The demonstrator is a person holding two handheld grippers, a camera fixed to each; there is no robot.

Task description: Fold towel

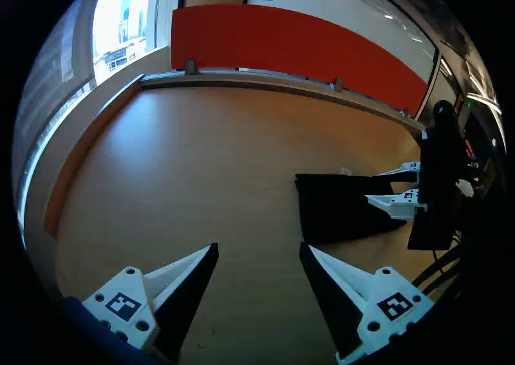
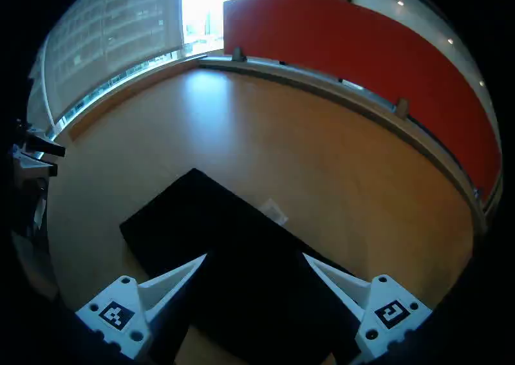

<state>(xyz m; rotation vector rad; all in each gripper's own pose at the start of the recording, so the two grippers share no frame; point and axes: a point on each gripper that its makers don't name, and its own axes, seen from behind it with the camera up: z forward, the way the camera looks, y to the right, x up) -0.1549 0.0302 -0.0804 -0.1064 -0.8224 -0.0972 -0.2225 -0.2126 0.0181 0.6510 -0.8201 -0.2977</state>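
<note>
A black towel (image 2: 219, 249) lies flat on the wooden table (image 2: 290, 140), folded into a rectangle, with a small white tag (image 2: 275, 212) at its far edge. My right gripper (image 2: 254, 262) hovers open just over the towel's near part, and its fingers have nothing between them. In the left gripper view the towel (image 1: 335, 204) lies to the right. The right gripper (image 1: 374, 186) reaches over it from the right edge, held by a dark-sleeved arm (image 1: 441, 172). My left gripper (image 1: 257, 246) is open and empty over bare wood, left of the towel.
A red partition panel (image 1: 290, 43) stands along the table's far edge behind a pale rail. A raised wooden ledge (image 1: 84, 146) and windows (image 1: 119, 24) run along the left side. Broad bare tabletop (image 1: 193, 159) stretches ahead of the left gripper.
</note>
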